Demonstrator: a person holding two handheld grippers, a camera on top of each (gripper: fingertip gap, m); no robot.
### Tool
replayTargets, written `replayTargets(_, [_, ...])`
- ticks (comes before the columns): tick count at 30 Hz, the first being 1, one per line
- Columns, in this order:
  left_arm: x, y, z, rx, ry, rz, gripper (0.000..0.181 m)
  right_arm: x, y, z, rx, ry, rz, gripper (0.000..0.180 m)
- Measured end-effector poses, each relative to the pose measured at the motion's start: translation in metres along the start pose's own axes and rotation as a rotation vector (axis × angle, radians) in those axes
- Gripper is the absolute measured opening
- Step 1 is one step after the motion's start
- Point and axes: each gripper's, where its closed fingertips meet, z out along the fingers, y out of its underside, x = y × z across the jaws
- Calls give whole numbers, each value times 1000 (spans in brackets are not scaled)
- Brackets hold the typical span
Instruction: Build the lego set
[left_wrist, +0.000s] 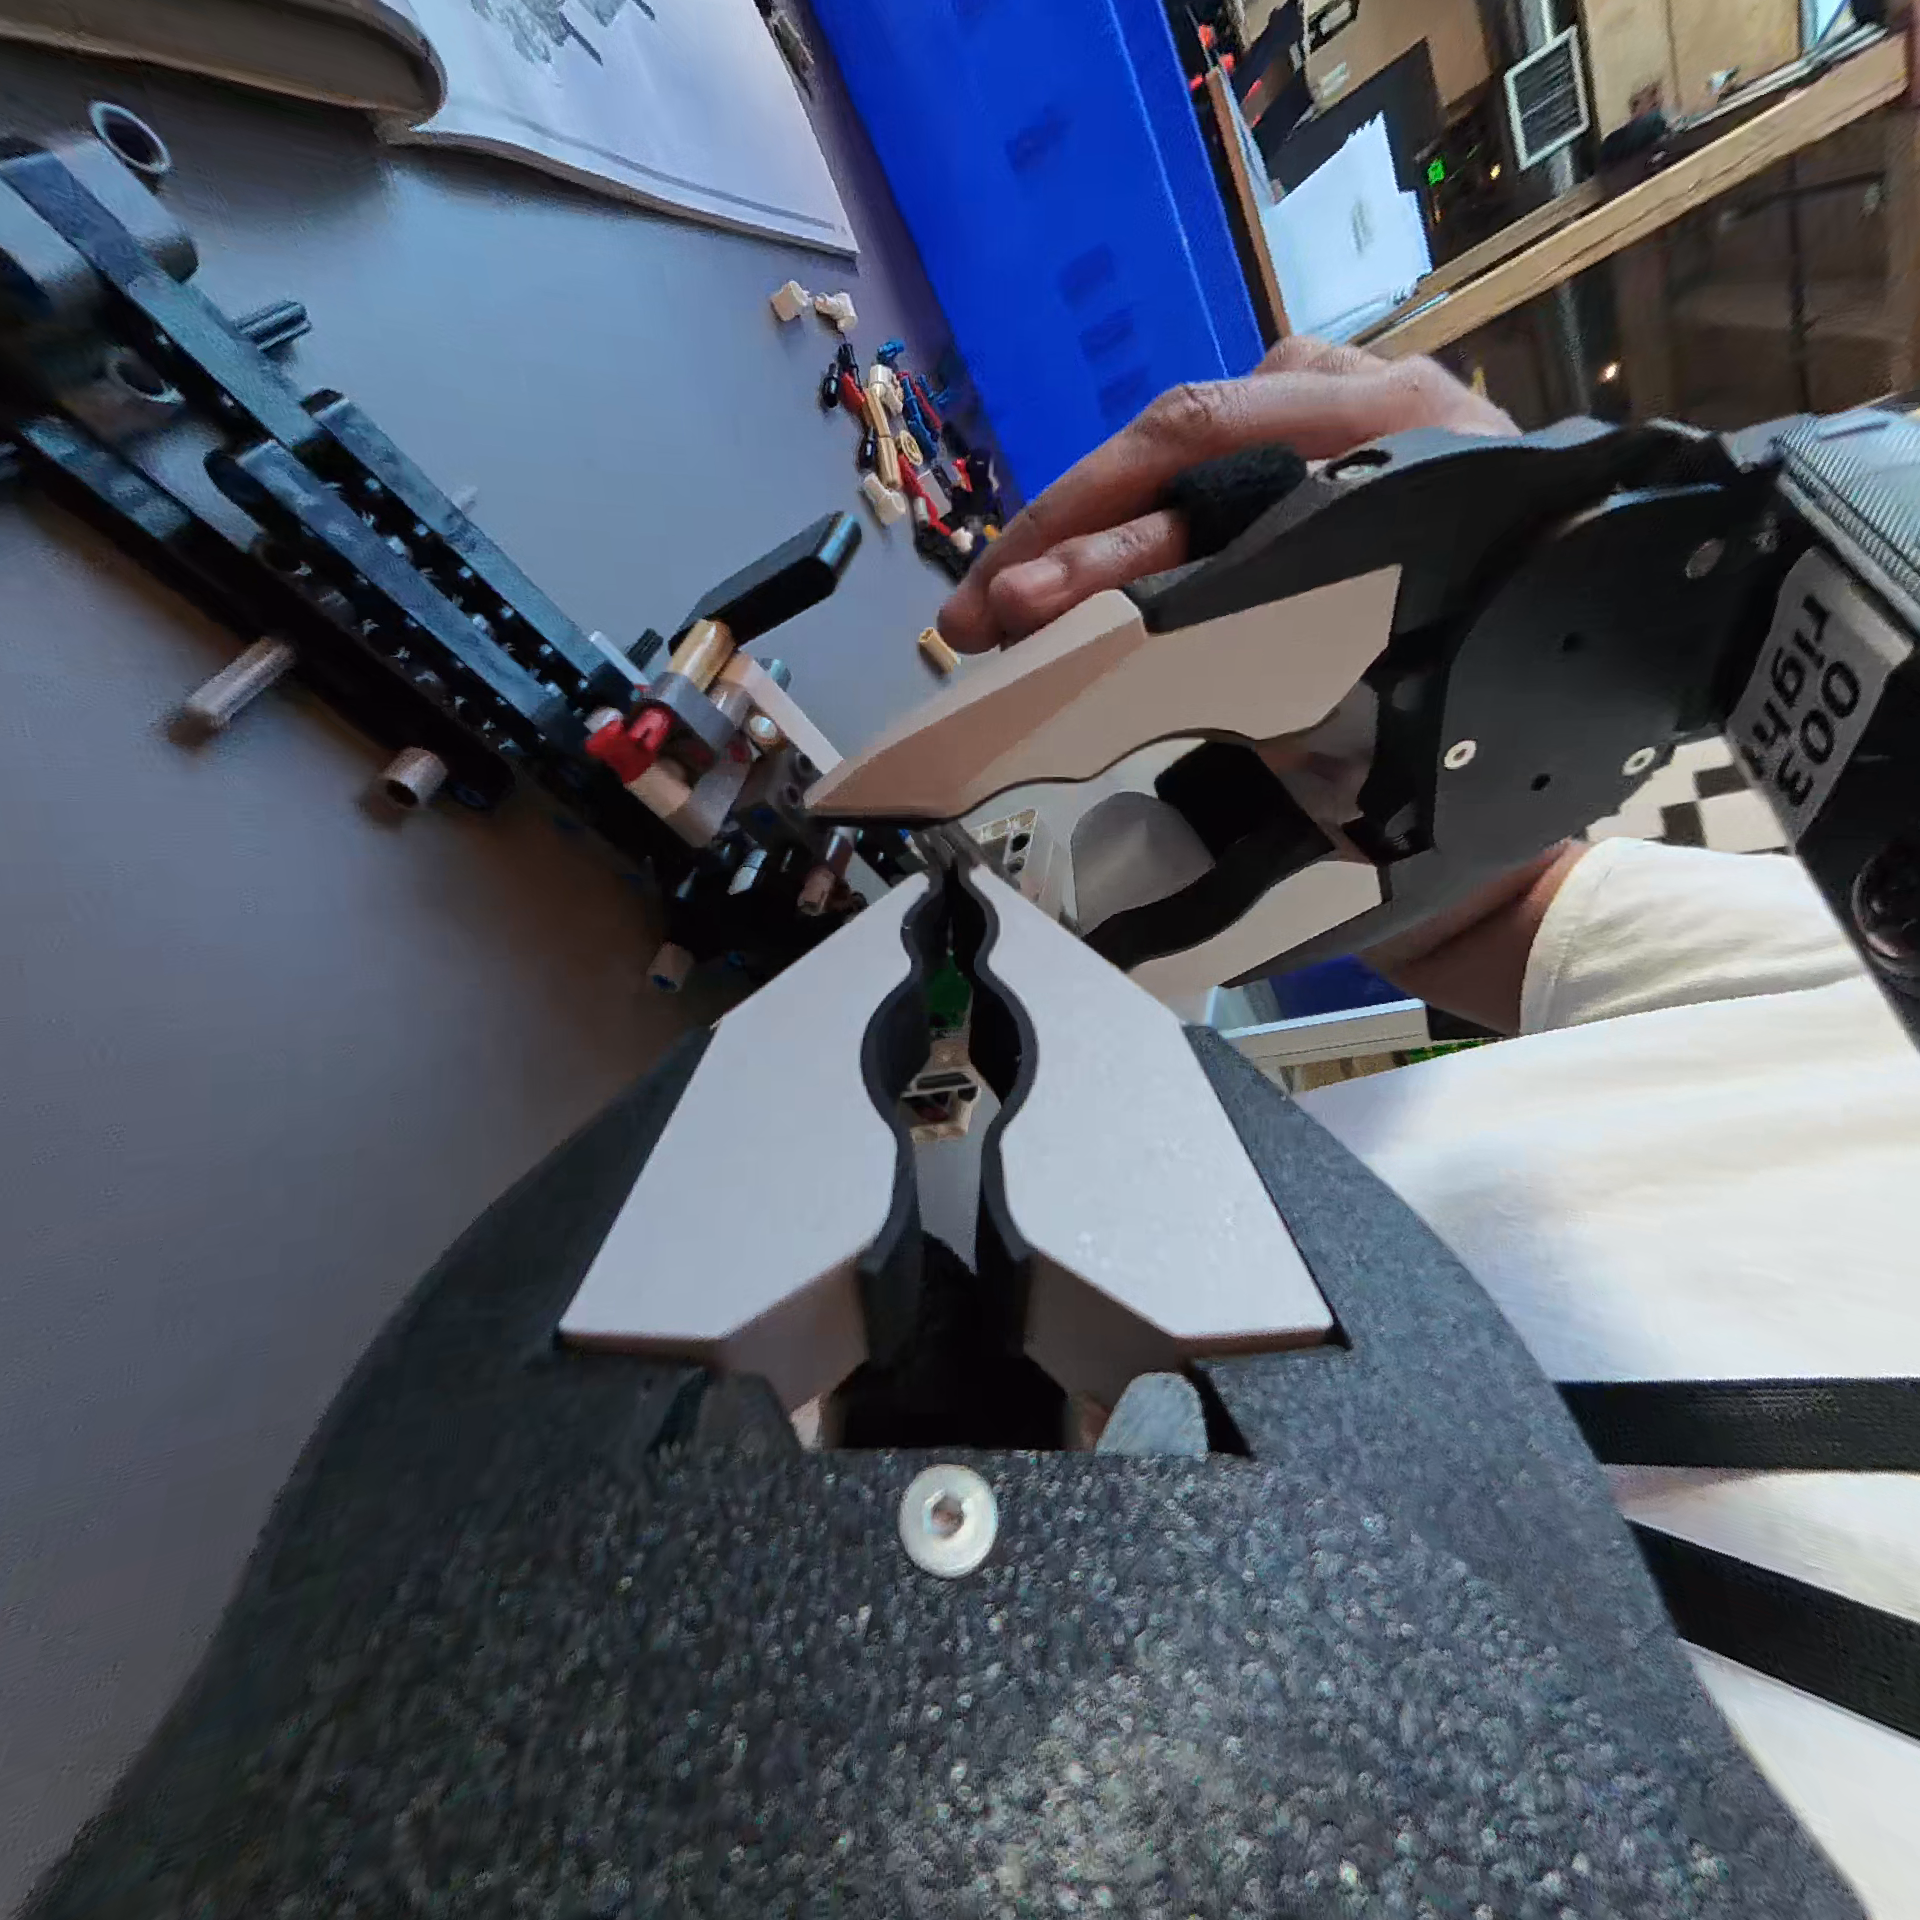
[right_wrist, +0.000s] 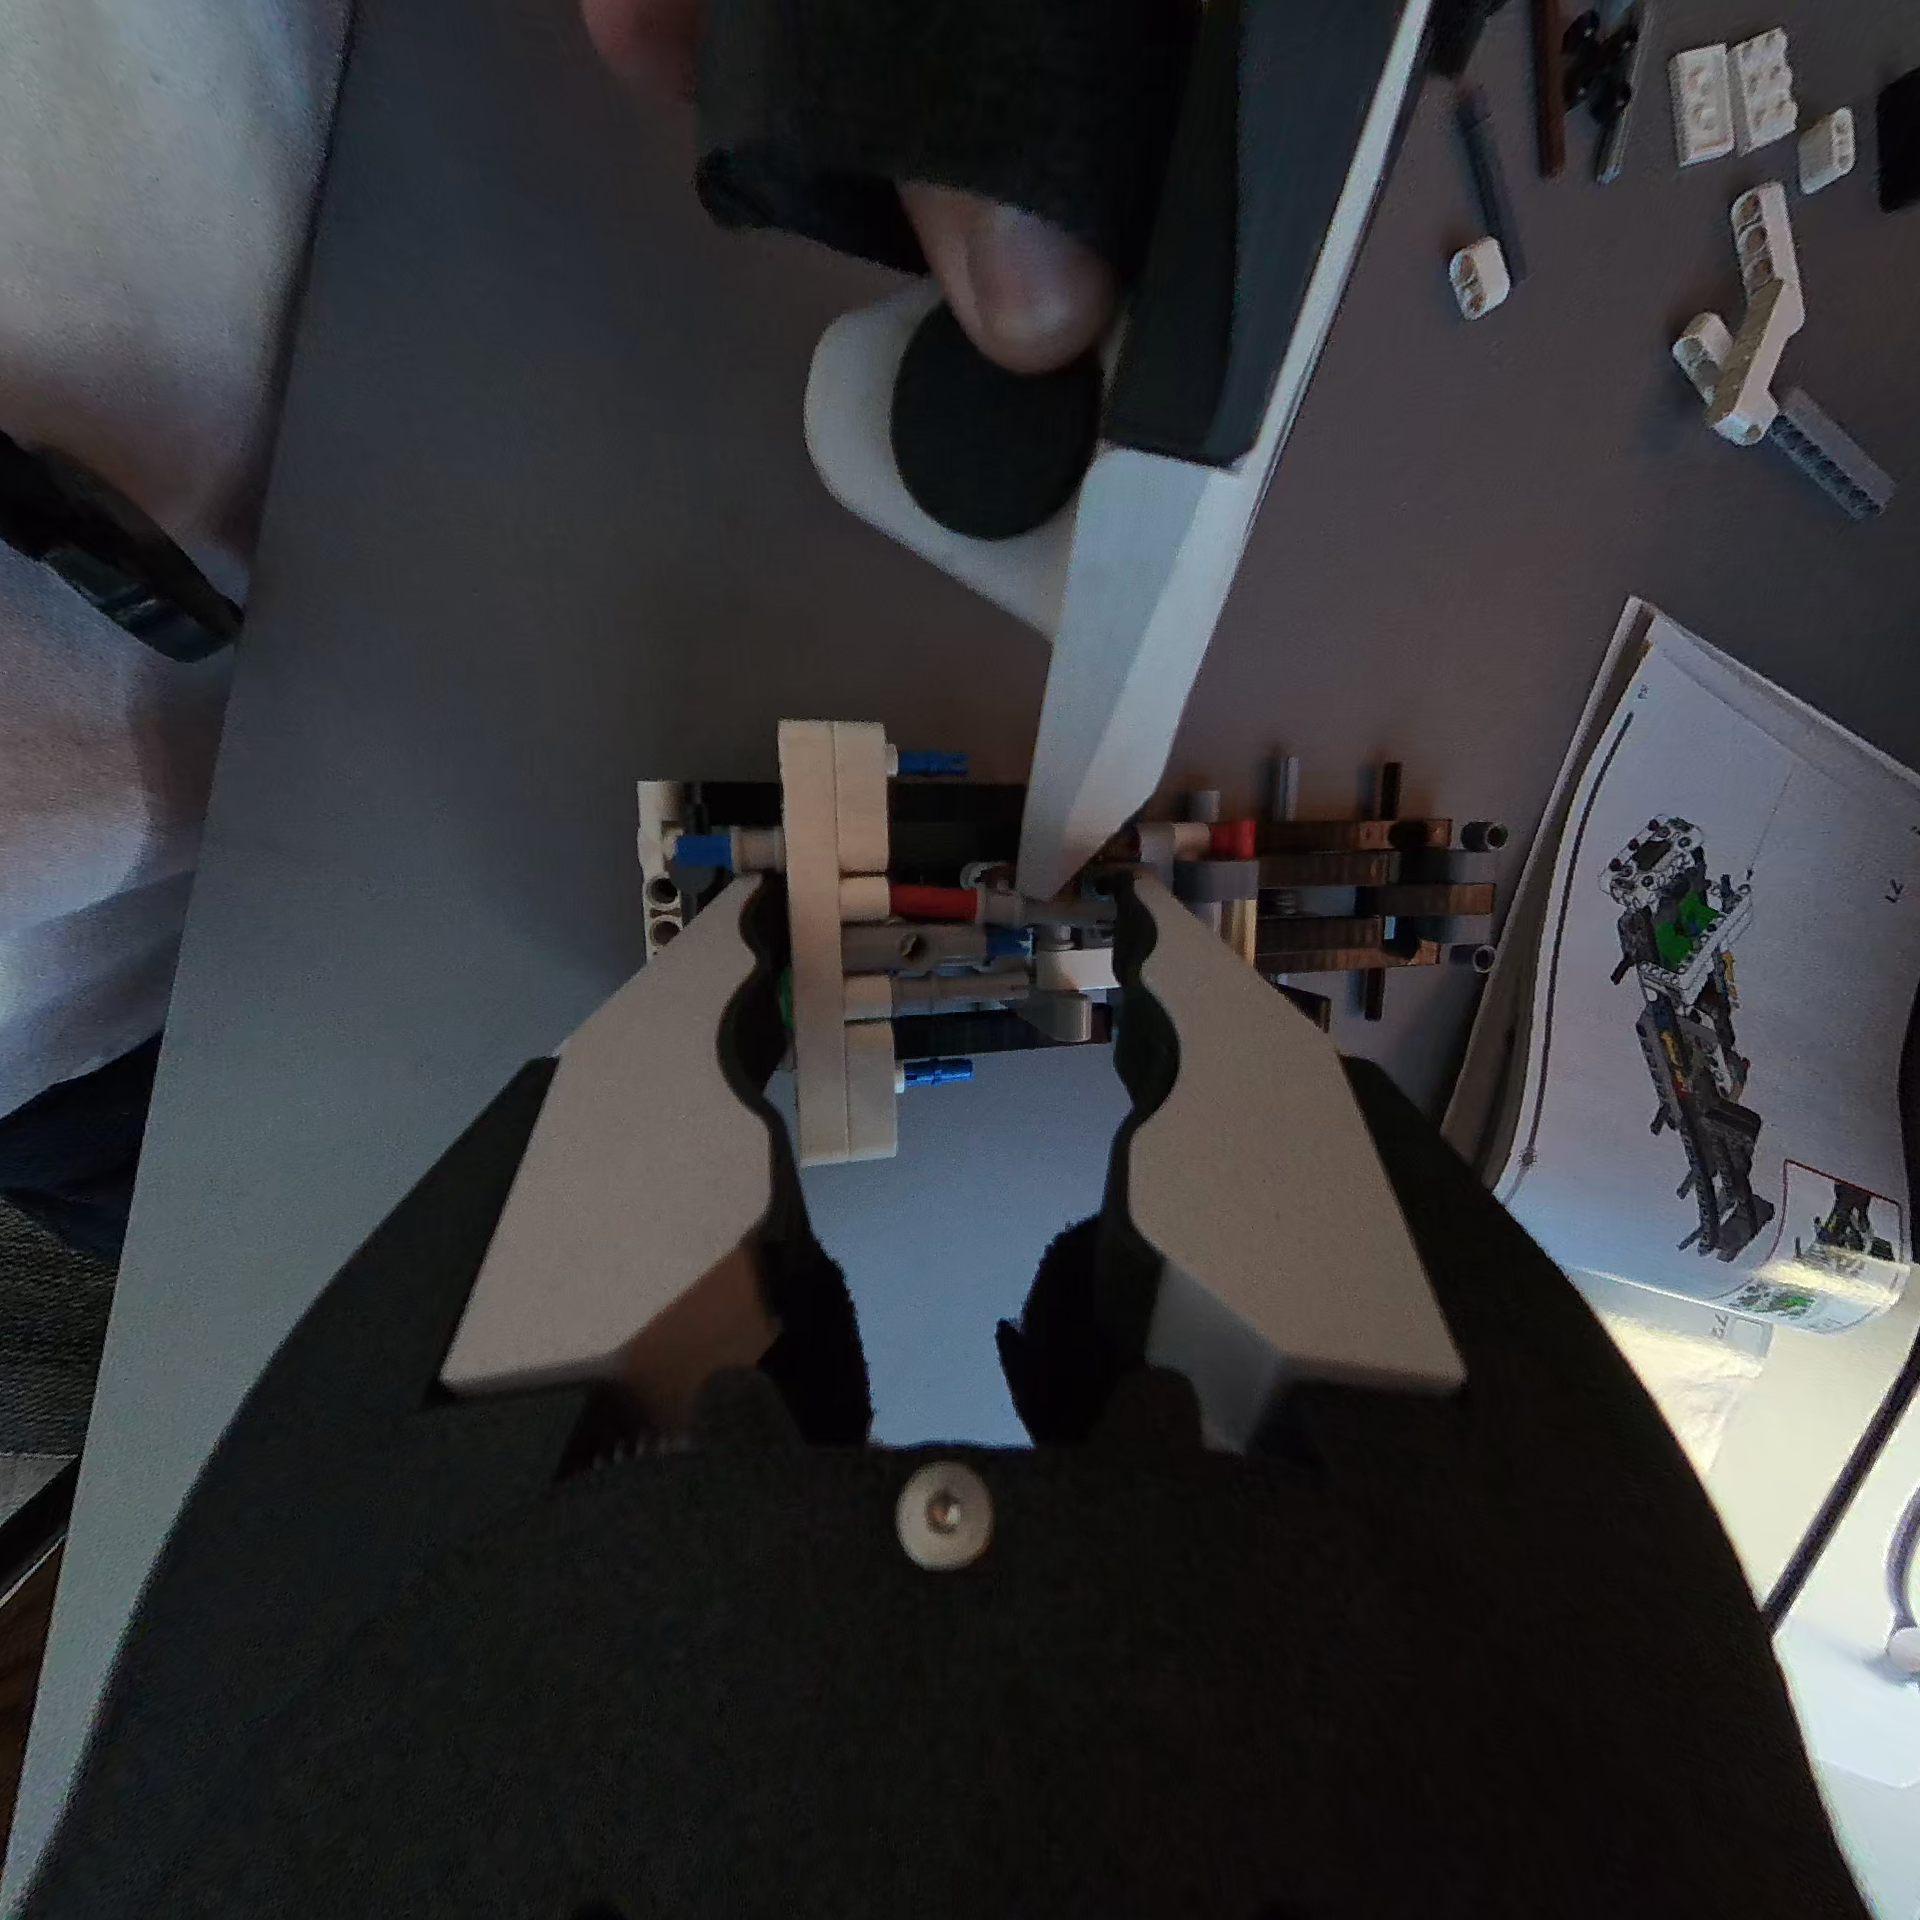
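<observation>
A long black lego model (left_wrist: 416, 582) lies on the grey table; in the right wrist view (right_wrist: 1330, 883) its near end carries a white beam (right_wrist: 831, 935) with red, blue and grey pins. My left gripper (left_wrist: 940, 883) is shut at that end, its tips pinched on a small grey piece (right_wrist: 1049, 912) of the model. It enters the right wrist view from above (right_wrist: 1039, 878). My right gripper (right_wrist: 935, 888) is open, its jaws straddling the model's end on either side of the white beam. I cannot tell whether they touch it. One right finger (left_wrist: 1039, 707) shows in the left wrist view.
An open instruction booklet (right_wrist: 1714, 987) lies right of the model and shows again in the left wrist view (left_wrist: 644, 104). Loose white and grey parts (right_wrist: 1756, 291) lie beyond it. A pile of small coloured parts (left_wrist: 904, 436) sits by a blue bin (left_wrist: 1039, 208). A person's hand (left_wrist: 1195, 468) holds the right gripper.
</observation>
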Motion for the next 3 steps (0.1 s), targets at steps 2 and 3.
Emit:
replayTargets(2, [4, 2, 1, -9, -9, 29, 0, 2, 1, 0, -6, 11, -2, 61])
replayTargets(3, [5, 3, 1, -7, -11, 32, 0, 2, 1, 0, -9, 13, -6, 61])
